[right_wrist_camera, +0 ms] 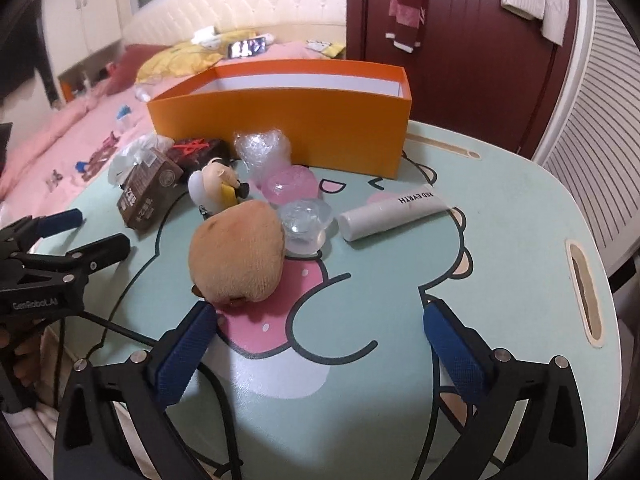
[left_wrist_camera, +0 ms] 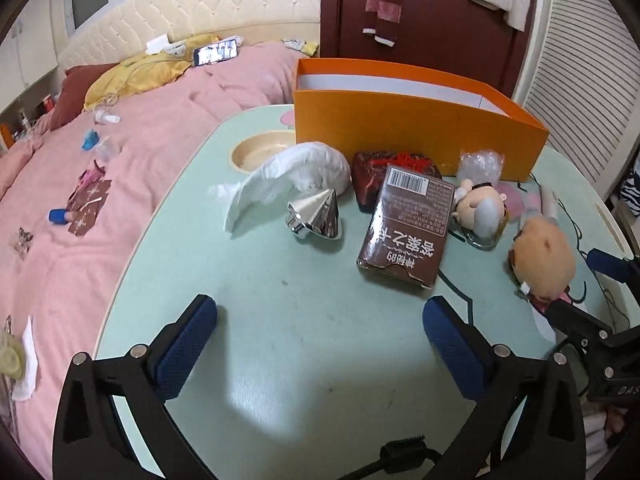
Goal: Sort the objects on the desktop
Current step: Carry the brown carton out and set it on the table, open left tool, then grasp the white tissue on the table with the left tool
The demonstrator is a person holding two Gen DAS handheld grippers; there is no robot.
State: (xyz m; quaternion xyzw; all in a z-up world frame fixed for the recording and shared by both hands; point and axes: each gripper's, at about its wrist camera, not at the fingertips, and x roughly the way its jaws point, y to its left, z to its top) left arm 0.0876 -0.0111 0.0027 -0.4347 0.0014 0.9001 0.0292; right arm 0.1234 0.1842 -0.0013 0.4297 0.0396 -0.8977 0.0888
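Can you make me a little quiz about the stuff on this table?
1. True or false: the orange box looks empty from here.
2. What lies closest to the right gripper? A) tan plush toy B) white tube C) silver cone
3. Fill in: the brown card box has a ____ printed at its far end.

Key: 1 false, its inside is hidden; 2 A; 3 barcode.
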